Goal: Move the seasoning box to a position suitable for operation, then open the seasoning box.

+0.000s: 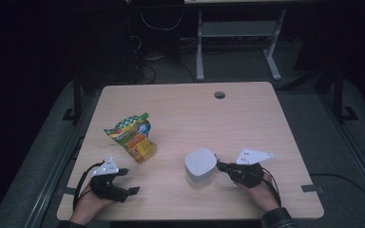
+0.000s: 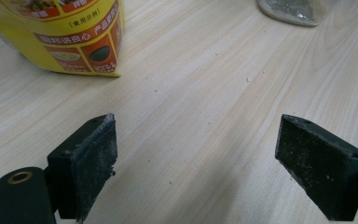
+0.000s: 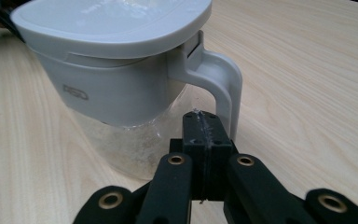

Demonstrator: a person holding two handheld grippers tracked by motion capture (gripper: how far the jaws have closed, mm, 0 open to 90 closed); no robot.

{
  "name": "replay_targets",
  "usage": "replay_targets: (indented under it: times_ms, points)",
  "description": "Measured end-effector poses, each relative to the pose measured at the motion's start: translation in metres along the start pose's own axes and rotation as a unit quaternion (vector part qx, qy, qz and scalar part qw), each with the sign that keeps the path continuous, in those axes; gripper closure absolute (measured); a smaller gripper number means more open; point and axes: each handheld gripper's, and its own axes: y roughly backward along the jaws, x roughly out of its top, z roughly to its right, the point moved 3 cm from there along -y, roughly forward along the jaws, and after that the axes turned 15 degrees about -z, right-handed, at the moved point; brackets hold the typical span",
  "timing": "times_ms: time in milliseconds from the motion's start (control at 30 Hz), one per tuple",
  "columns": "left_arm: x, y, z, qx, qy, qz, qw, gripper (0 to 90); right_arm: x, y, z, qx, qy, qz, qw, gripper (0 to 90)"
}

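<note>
At lower centre of the high view, my right gripper (image 1: 220, 166) sat pressed shut with nothing between its pads, its tips just right of the white-lidded clear plastic jug (image 1: 200, 167). In the right gripper view the jug's white loop handle (image 3: 221, 86) stood directly beyond the closed tips, upright and smooth. My left gripper (image 1: 129, 183), jaws wide apart and empty, rested at lower left, nearer the crinkled yellow-green foil snack pouch (image 1: 132, 137) lying on the pale wood-grain table (image 1: 247, 118).
</note>
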Motion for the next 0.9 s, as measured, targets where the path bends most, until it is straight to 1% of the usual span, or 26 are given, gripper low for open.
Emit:
replay_targets:
  times_ms: [167, 333, 400, 467, 533, 600, 633, 733, 767, 900]
  points:
    - [0.0, 0.0, 0.0, 0.001, 0.0, 0.001, 1.0, 12.5, -0.007, 0.009, 0.004, -0.003, -0.016, 0.005, 0.9999, 89.4]
    - [0.0, 0.0, 0.0, 0.0, -0.004, -0.001, 1.0, 12.5, -0.012, 0.019, 0.008, -0.014, -0.027, 0.014, 0.9994, 89.4]
    - [0.001, 0.0, 0.001, -0.001, -0.002, 0.001, 1.0, 12.5, -0.013, 0.023, 0.01, -0.018, -0.031, 0.019, 0.9992, 89.4]
    - [0.001, 0.0, 0.001, -0.001, -0.002, 0.002, 1.0, 12.5, -0.013, 0.026, 0.013, -0.015, -0.036, 0.024, 0.999, 89.4]
    - [0.0, 0.0, 0.0, 0.0, -0.001, -0.001, 1.0, 12.5, -0.013, 0.029, 0.016, -0.014, -0.041, 0.029, 0.9986, 89.4]
    - [0.001, 0.001, 0.0, -0.001, -0.003, 0.002, 1.0, 12.5, -0.012, 0.031, 0.018, -0.011, -0.045, 0.035, 0.9983, 89.4]
    - [0.002, 0.001, 0.0, -0.001, -0.002, 0.004, 1.0, 12.5, -0.011, 0.032, 0.019, -0.013, -0.047, 0.036, 0.9982, 89.4]
    - [0.001, -0.001, 0.002, -0.003, -0.006, -0.001, 1.0, 12.5, -0.008, 0.031, 0.022, -0.014, -0.05, 0.034, 0.9981, 89.5]
    - [0.001, -0.001, 0.002, -0.003, -0.006, -0.001, 1.0, 12.5, -0.006, 0.031, 0.023, -0.011, -0.055, 0.037, 0.9978, 89.5]
    - [0.002, -0.001, 0.001, -0.002, -0.005, 0.001, 1.0, 12.5, 0.004, 0.038, 0.025, -0.019, -0.057, 0.061, 0.9963, 89.6]
